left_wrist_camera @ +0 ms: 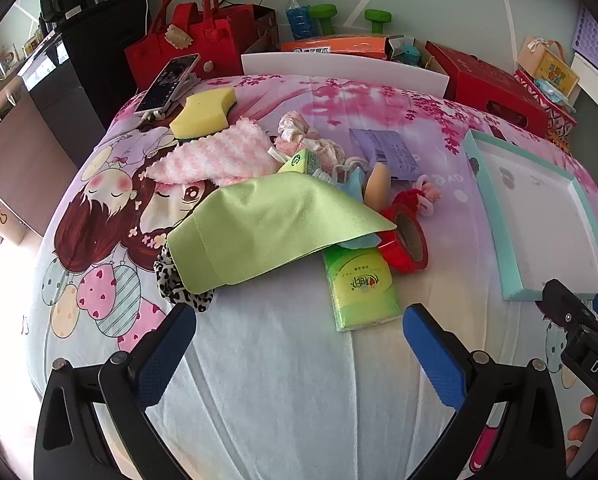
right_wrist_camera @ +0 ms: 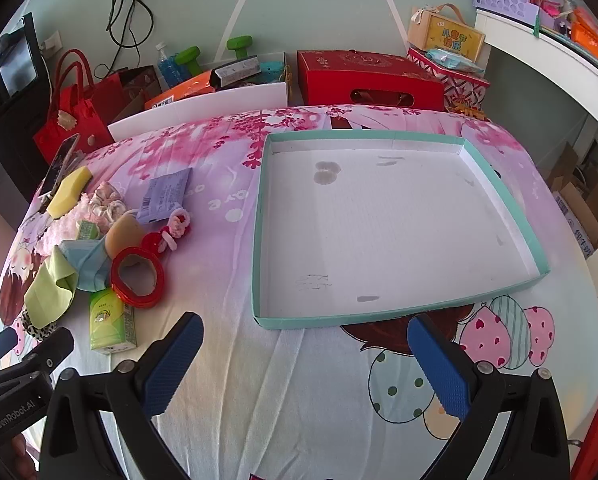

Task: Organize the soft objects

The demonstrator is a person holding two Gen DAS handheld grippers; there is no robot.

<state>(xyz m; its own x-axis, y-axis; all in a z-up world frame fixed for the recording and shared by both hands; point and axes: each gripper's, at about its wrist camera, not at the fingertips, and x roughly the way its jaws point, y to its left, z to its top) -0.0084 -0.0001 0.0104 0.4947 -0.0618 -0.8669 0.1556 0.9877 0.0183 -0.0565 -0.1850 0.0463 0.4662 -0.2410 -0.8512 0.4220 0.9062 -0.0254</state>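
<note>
Green cloth point(left_wrist_camera: 275, 224) tops the pile left of the teal tray point(right_wrist_camera: 259, 240); left gripper point(left_wrist_camera: 299, 344) and right gripper point(right_wrist_camera: 305, 354) hover, fingers wide, holding nothing.

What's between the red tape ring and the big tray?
Nothing but bare printed sheet lies between the tape ring and the tray, as the right wrist view shows best.

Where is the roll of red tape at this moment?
The red tape roll lies at the right edge of the pile in the left wrist view, beside the green tissue pack and left of the teal tray.
</note>
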